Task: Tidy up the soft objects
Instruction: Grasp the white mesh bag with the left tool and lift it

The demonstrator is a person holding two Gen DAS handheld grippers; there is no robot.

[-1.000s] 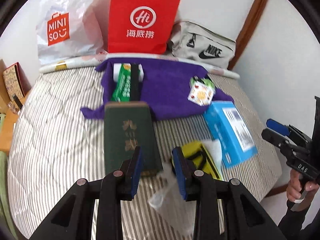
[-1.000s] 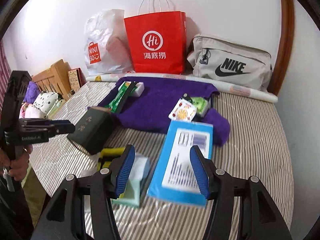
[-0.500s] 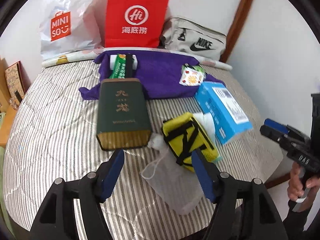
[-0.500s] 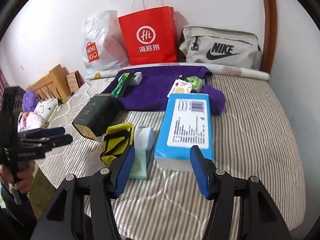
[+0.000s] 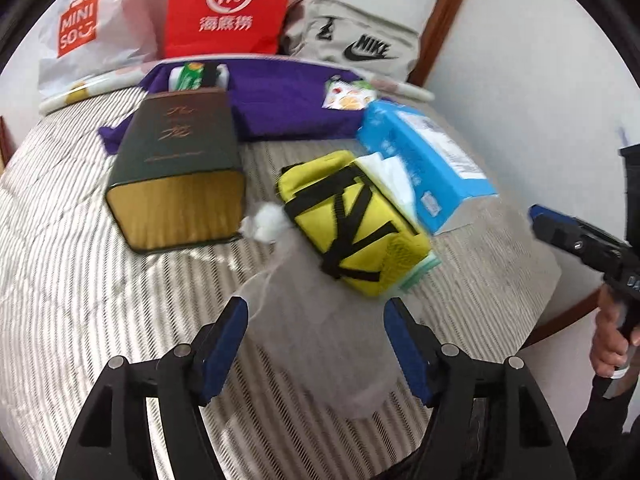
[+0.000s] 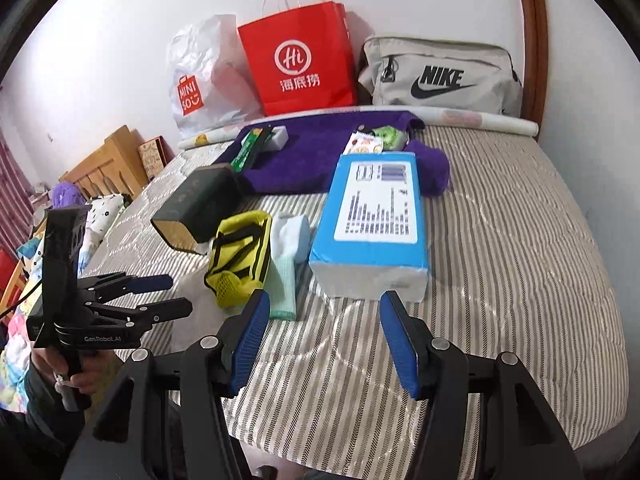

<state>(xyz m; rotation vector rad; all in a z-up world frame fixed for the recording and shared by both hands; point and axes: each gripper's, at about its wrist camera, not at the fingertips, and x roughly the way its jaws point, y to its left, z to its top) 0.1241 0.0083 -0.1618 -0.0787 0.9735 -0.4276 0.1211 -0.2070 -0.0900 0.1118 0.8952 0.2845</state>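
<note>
Left wrist view: a striped quilted bed (image 5: 72,280) fills the frame beneath white walls. The left gripper (image 5: 316,340) has just been opening and stands spread over a sheer mesh pouch (image 5: 320,344), its outline blurred; a yellow pouch (image 5: 352,216) lies just beyond.

Right wrist view: the right gripper (image 6: 324,340) is spread, empty, near a blue tissue pack (image 6: 376,216); its near end is partly hidden.
</note>
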